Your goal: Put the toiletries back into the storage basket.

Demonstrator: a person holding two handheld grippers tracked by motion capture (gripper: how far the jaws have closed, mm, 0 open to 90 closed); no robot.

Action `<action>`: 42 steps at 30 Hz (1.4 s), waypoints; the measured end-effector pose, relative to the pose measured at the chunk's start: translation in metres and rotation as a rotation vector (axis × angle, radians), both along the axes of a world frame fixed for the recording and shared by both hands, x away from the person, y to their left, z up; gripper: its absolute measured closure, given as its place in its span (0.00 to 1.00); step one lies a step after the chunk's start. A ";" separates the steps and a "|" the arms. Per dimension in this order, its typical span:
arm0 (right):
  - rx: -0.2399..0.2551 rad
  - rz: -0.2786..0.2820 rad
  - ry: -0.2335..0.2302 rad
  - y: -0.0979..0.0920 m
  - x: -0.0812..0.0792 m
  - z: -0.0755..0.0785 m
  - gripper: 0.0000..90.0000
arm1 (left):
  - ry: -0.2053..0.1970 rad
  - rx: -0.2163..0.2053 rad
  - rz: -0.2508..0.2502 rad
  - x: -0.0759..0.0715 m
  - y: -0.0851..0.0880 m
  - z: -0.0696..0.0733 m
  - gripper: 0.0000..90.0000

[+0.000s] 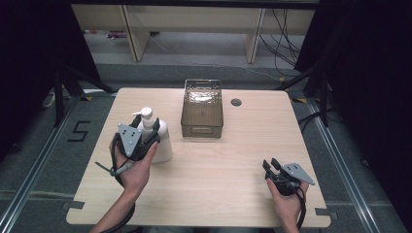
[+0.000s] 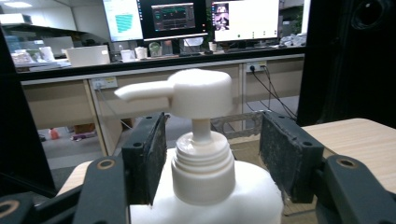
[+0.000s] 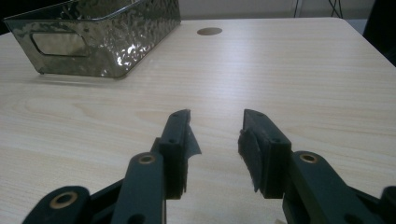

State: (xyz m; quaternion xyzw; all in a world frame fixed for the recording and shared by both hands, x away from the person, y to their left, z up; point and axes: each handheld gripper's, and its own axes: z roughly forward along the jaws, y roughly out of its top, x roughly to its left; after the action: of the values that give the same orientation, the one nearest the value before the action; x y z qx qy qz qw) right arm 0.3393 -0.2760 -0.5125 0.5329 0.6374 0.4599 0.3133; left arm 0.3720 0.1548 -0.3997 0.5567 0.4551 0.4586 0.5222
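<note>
Left claw (image 1: 145,127): spread wide, its two pads standing on either side of the bottle's neck with a gap on both sides; from where I stood it had not yet closed on anything.
Bottle (image 1: 158,138): a white pump bottle, upright on the tabletop (image 1: 228,165), directly ahead of the left claw and between its jaws; in the left gripper view the threaded collar (image 2: 201,161) sat between the pads, closer to the pad at that view's left.
Long axis: the bottle stood vertical, so the jaws bracketed it crosswise, at collar height, below the pump head (image 2: 196,92).
Spout: pointed off to the left in that view, over the top of the pad there.
Right claw (image 1: 271,165): also parted, nothing between its jaws, held low over bare tabletop well away from the bottle.
Bin (image 1: 202,109): a tinted, dimpled container, ahead and to the left of the right claw, apart from the bottle.
Nearer hand: the left, plainly; the right was well off.
What the next move turned on: I judged that closing the left jaws squarely on the collar would do, since the neck already lay within the opening.
</note>
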 end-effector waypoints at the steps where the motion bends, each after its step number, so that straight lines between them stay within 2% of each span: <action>1: -0.005 -0.001 0.001 0.000 0.000 0.000 0.69 | 0.002 0.001 0.004 0.001 0.000 0.000 0.46; 4: 0.013 0.008 -0.010 0.000 0.002 -0.001 0.69 | 0.011 0.001 0.013 0.004 -0.001 0.001 0.46; 8: 0.052 0.003 0.000 0.002 0.001 -0.001 0.69 | 0.014 0.001 0.027 0.008 -0.003 0.003 0.46; 10: 0.040 0.009 -0.010 0.001 0.001 -0.002 0.69 | 0.018 -0.007 0.036 0.010 -0.002 0.004 0.47; 12: 0.006 0.005 -0.016 -0.001 0.002 -0.001 0.69 | 0.018 -0.008 0.038 0.011 -0.002 0.006 0.48; 14: 0.006 0.011 0.008 -0.001 0.001 0.000 0.69 | 0.021 -0.015 0.042 0.011 -0.003 0.008 0.50; 19: 0.017 0.017 -0.004 -0.001 0.002 -0.001 0.69 | 0.034 -0.022 0.046 0.012 -0.006 0.011 0.52; 20: 0.026 0.005 0.008 0.000 0.001 -0.001 0.69 | 0.037 -0.025 0.049 0.013 -0.006 0.011 0.53; 22: 0.014 0.009 0.003 -0.001 0.002 0.000 0.68 | 0.041 -0.029 0.054 0.013 -0.007 0.012 0.54; 23: 0.035 0.006 0.018 0.001 0.001 0.000 0.68 | 0.045 -0.031 0.058 0.014 -0.007 0.012 0.55; 26: 0.014 0.010 0.008 -0.001 0.002 -0.001 0.68 | 0.051 -0.027 0.067 0.014 -0.007 0.013 0.57; 32: 0.016 0.011 0.011 -0.001 0.002 -0.001 0.68 | 0.057 -0.025 0.068 0.014 -0.006 0.014 0.64; 36: -0.002 0.004 0.010 -0.002 0.002 0.000 0.68 | 0.065 -0.027 0.065 0.013 -0.005 0.014 0.65; 40: 0.000 0.008 0.011 -0.002 0.002 0.000 0.68 | 0.069 -0.035 0.062 0.013 -0.005 0.015 0.65; 41: 0.013 0.005 -0.007 -0.001 0.003 -0.001 0.68 | 0.072 -0.035 0.060 0.013 -0.005 0.015 0.65; 42: 0.018 0.007 0.003 -0.001 0.003 -0.001 0.68 | 0.073 -0.035 0.058 0.013 -0.004 0.015 0.65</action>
State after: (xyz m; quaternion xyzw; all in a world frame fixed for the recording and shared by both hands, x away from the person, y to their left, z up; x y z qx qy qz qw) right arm 0.3419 -0.2770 -0.5132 0.5340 0.6358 0.4658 0.3059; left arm 0.3852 0.1505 -0.3842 0.5505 0.4977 0.4448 0.5015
